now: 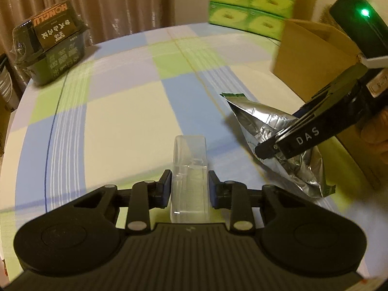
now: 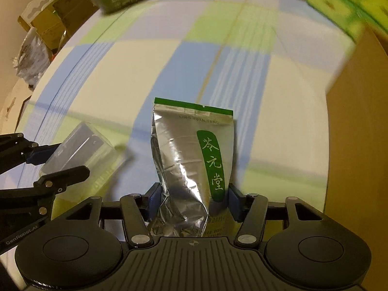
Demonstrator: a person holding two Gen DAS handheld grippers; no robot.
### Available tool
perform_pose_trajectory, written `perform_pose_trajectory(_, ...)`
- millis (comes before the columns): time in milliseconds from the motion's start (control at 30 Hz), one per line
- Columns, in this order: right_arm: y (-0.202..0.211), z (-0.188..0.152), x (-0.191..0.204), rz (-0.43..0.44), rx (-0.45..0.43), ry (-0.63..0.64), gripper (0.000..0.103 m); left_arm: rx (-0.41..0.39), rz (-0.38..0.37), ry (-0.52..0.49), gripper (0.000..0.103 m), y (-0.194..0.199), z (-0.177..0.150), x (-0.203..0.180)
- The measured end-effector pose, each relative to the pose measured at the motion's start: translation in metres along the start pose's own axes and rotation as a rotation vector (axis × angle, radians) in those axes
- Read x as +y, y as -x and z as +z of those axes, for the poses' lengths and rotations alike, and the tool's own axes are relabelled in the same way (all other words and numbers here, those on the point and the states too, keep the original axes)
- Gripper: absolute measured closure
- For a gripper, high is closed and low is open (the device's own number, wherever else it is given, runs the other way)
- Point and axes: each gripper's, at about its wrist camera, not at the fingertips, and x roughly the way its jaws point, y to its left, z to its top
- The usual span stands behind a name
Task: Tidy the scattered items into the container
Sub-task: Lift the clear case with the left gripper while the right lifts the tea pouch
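Left wrist view: the left gripper (image 1: 189,181) is clamped on a clear plastic box (image 1: 189,169) at lower centre, above the checked tablecloth (image 1: 121,111). At right, the right gripper (image 1: 274,148) pinches a foil pouch (image 1: 264,126) — the cardboard box (image 1: 312,55) stands behind it.

Right wrist view: the right gripper (image 2: 192,198) is clamped on the foil pouch (image 2: 186,155) at centre — the clear plastic box (image 2: 77,150) hangs at left.

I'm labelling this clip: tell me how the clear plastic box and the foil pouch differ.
The clear plastic box is rigid and see-through; the foil pouch is crumpled, shiny silver with a green label. The box sits in the left gripper, the pouch in the right gripper. Both are gripped above the checked cloth.
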Motion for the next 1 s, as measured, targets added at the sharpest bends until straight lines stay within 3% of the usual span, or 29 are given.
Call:
perform_pose_trajectory(200, 0.033, -0.082, 0.005, 0.038, 0.014, -0.049, 0.050, 0.027, -0.039, -0.022, 0.077, 0.050, -0.049, -0.042)
perform_pose_trajectory(467, 0.065, -0.168, 0.027, -0.020, -0.005, 0.023, 0.049, 0.076, -0.067, -0.022, 0.077, 0.090, -0.108, -0.092)
perform_pose_trajectory(700, 0.062, -0.203, 0.039, -0.027, -0.035, 0.027, 0.030, 0.079, -0.043, 0.000, 0.076, 0.102, -0.120, -0.105)
perform_pose_trajectory(1000, 0.056, -0.210, 0.038, -0.050, -0.032, 0.057, 0.018, 0.100, -0.023, -0.013, 0.063, 0.096, -0.114, -0.103)
